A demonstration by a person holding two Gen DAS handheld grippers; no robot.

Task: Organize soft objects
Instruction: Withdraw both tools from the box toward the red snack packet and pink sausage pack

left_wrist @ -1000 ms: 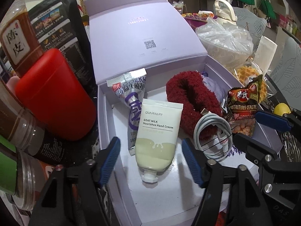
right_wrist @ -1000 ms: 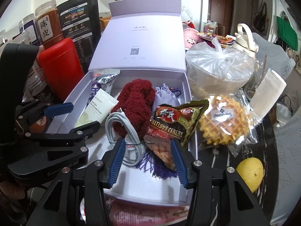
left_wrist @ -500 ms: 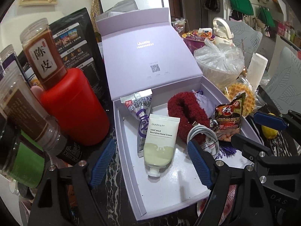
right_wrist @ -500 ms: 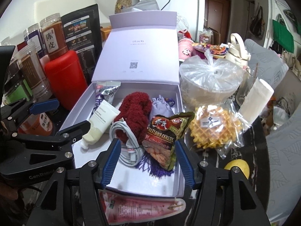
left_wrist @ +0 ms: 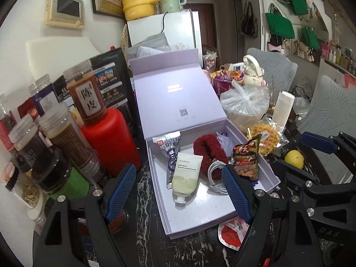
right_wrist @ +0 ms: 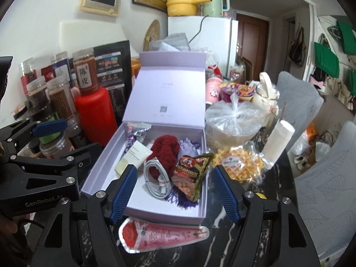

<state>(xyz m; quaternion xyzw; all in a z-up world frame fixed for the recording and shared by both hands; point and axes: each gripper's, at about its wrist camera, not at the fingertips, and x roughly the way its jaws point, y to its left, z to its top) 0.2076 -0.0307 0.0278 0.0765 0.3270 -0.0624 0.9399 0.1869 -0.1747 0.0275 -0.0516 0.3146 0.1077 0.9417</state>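
An open lilac box [left_wrist: 155, 200] [right_wrist: 100, 173] holds a hand cream tube [left_wrist: 185, 175] [right_wrist: 133, 155], a silver-purple tube [left_wrist: 170, 153], a dark red fuzzy piece [left_wrist: 207, 146] [right_wrist: 165, 151], a lilac pouch [right_wrist: 188, 148], a coiled white cable [left_wrist: 214, 175] [right_wrist: 155, 178] and a snack bag [left_wrist: 245, 158] [right_wrist: 191, 173] leaning on the right wall. My left gripper [left_wrist: 178, 167] hovers open above the box's near left part, empty. My right gripper [right_wrist: 175, 169] hangs above the near right part, its jaws opening with nothing between them.
A pink packet [right_wrist: 164, 233] lies on the dark marble table before the box. A red bottle [left_wrist: 106, 138] and several jars [left_wrist: 66, 142] crowd the left. A bagged waffle [right_wrist: 240, 162], a tied plastic bag [right_wrist: 231, 120], a white roll [right_wrist: 280, 142] and a lemon [left_wrist: 293, 159] sit right.
Both grippers have risen and drawn back from the box, so more of the room shows. The right jaws have spread wider. The things in the box lie as before.
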